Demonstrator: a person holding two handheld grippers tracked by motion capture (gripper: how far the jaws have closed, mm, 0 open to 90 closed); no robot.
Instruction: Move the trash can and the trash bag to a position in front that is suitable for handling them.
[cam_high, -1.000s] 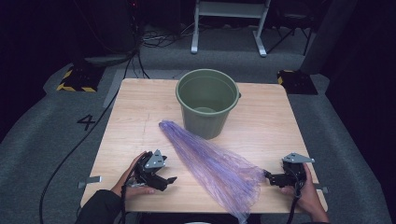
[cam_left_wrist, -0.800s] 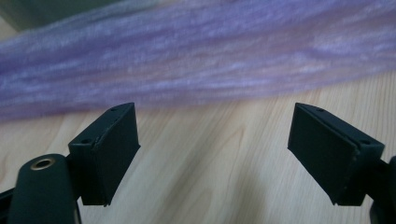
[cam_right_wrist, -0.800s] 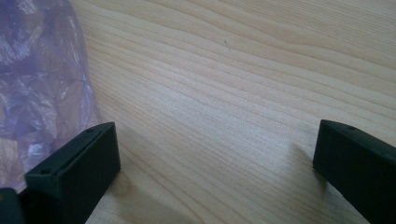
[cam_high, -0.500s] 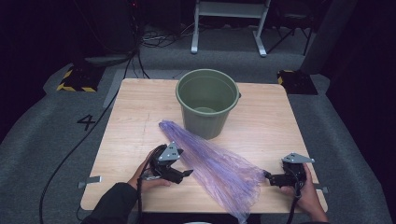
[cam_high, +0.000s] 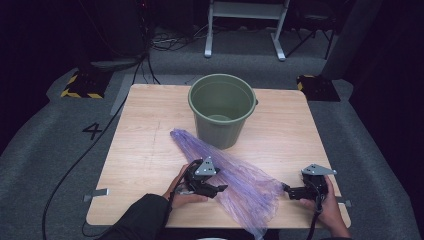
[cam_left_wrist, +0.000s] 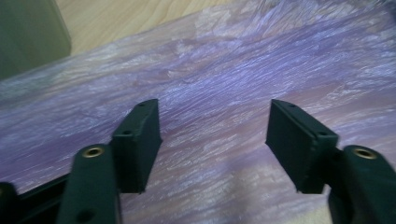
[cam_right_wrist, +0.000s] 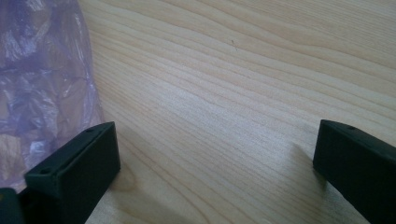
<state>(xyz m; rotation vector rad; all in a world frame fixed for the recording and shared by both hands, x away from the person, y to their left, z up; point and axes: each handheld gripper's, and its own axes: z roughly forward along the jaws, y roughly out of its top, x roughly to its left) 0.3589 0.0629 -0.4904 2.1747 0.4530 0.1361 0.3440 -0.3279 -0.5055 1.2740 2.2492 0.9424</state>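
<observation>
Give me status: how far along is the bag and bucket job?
Done: nothing; purple bag lies flat, bucket unlined. In hand: left gripper, jaws just closing, sits over the bag, not pinching. Left: right gripper waits open at the bag's edge; gripping and lifting remain.

bucket (cam_high: 221, 107) set on the table (cam_high: 145, 150), at the far middle | bag (cam_high: 235, 175) laid on the table before the bucket, slanted from near the bucket to the near edge | left gripper (cam_high: 216, 189) placed over the bag | right gripper (cam_high: 289, 190) placed right of the bag
</observation>
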